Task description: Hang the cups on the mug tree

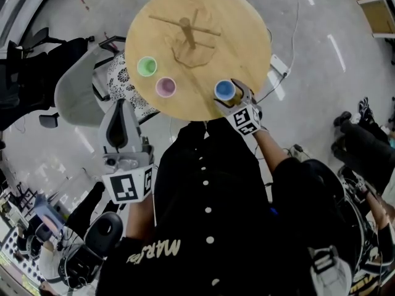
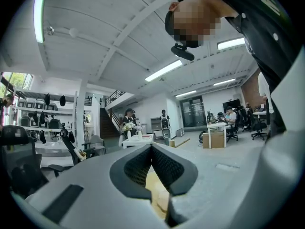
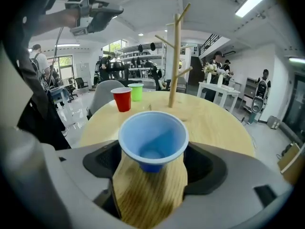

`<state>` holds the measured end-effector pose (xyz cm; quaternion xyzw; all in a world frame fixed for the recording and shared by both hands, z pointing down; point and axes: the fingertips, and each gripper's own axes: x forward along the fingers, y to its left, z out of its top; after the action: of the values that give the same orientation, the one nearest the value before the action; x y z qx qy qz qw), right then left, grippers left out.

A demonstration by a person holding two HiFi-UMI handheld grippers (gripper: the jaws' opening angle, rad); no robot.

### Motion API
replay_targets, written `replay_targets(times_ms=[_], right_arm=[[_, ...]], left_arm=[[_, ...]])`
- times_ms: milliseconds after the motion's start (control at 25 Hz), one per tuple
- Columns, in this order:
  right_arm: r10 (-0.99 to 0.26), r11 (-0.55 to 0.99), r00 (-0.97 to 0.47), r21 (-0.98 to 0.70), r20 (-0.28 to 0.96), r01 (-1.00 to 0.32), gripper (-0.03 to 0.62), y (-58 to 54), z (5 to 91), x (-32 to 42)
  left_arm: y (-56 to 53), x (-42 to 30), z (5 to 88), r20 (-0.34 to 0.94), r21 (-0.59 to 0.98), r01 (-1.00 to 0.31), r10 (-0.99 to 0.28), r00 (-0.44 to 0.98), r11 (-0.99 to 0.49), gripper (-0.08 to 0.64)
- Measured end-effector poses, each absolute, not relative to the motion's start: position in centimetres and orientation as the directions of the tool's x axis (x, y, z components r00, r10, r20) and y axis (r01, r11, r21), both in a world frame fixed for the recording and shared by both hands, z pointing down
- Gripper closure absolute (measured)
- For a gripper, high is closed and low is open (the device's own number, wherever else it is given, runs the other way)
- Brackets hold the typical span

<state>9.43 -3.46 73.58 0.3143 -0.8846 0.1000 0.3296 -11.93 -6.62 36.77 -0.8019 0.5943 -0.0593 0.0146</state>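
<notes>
Blue cup (image 3: 152, 138) stands upright near the bench (image 3: 224, 123) edge, between the wide-open jaws of the right tool (image 3: 153, 162), probably lined up for a side grip before going to the mug tree (image 3: 175, 56). Left tool (image 2: 151, 149), closed and empty, hangs clear of the bench.

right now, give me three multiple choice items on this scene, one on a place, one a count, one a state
1. Cups on the table: A two B three C five
2. The mug tree's pegs: A all bare B hold one cup C hold two
3. The blue cup is: A hung on the mug tree B between the right gripper's open jaws C tipped over
Key: 1 B, green cup, red cup, blue cup; 2 A, nothing hangs there; 3 B, the right gripper view shows it upright between them.
</notes>
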Motion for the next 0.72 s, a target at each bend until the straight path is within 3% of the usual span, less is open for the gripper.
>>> replay_targets(times_ms=[120, 160, 440, 720], right_arm=[[-0.511, 0.779, -0.571, 0.065, 0.643, -0.624, 0.233, -4.1, 74.1, 9.4], [-0.519, 0.778, -0.563, 0.083, 0.643, -0.623, 0.302, -4.3, 74.2, 9.4], [-0.555, 0.766, -0.537, 0.138, 0.636, -0.628, 0.302, -5.9, 72.1, 9.9], [-0.654, 0.713, -0.448, 0.299, 0.610, -0.634, 0.305, -12.8, 67.3, 12.6]], left_arm=[[-6.6, -12.1, 37.0, 0.083, -0.096, -0.952, -0.956, 0.282, -0.290, 0.568], [-6.6, -12.2, 36.9, 0.081, -0.096, -0.953, -0.956, 0.281, -0.288, 0.568], [-6.9, -12.7, 35.7, 0.045, -0.094, -0.956, -0.960, 0.276, -0.279, 0.568], [-6.7, -12.6, 33.1, -0.025, -0.090, -0.956, -0.959, 0.283, -0.280, 0.566]])
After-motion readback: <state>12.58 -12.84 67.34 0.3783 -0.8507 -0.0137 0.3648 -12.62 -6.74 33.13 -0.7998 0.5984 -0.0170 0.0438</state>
